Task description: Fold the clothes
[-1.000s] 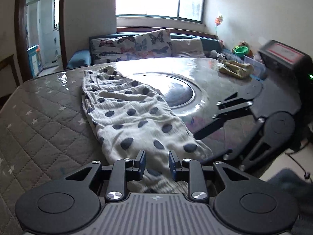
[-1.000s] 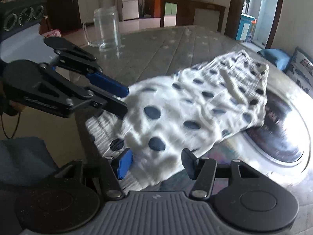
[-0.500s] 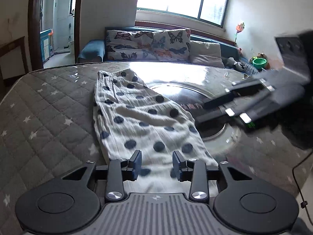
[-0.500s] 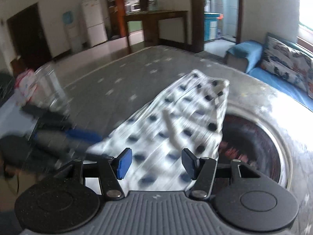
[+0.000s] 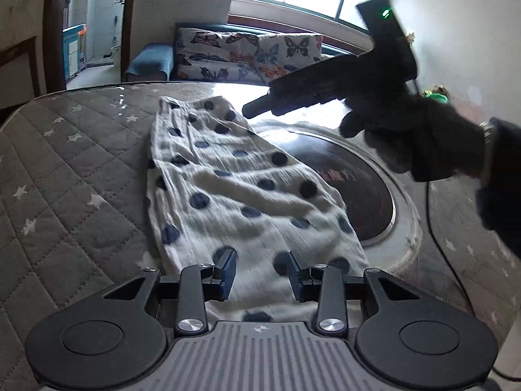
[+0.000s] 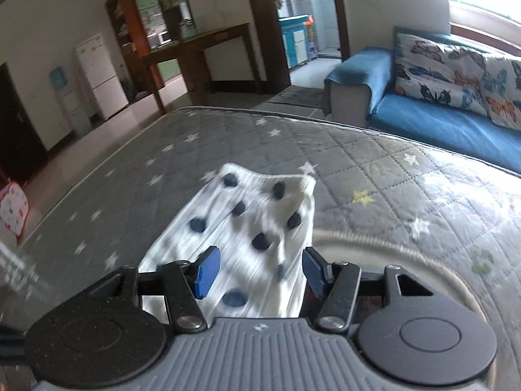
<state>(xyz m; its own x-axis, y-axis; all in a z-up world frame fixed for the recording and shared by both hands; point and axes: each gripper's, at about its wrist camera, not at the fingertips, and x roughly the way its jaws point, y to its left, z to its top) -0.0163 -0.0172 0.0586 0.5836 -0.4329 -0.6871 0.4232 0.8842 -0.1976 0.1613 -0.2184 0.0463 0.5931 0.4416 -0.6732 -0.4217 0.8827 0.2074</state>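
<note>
The quilted grey worktop (image 5: 65, 176) lay on the left, and on it the white garment with dark dots (image 5: 234, 189) stretched lengthwise away from the camera, its right side draped over the rim of a dark round inset (image 5: 368, 182). The left claw (image 5: 262, 275) hung over the near end of the garment; its jaws had just been opening and stood partly apart, the cloth lying below the gap with neither pad pressing on it. Further right, the right claw (image 5: 257, 109), held in a dark-gloved hand (image 5: 407, 137), hovered above the far end; in its own view its pads stood about half apart over the far hem (image 6: 270, 182) and held nothing. The step seemed to be taking hold of both ends for a fold. To do it well, each claw should probably come down square on an edge, pinch all layers together, and lift evenly so the cloth would not skew or catch on the inset's rim
</note>
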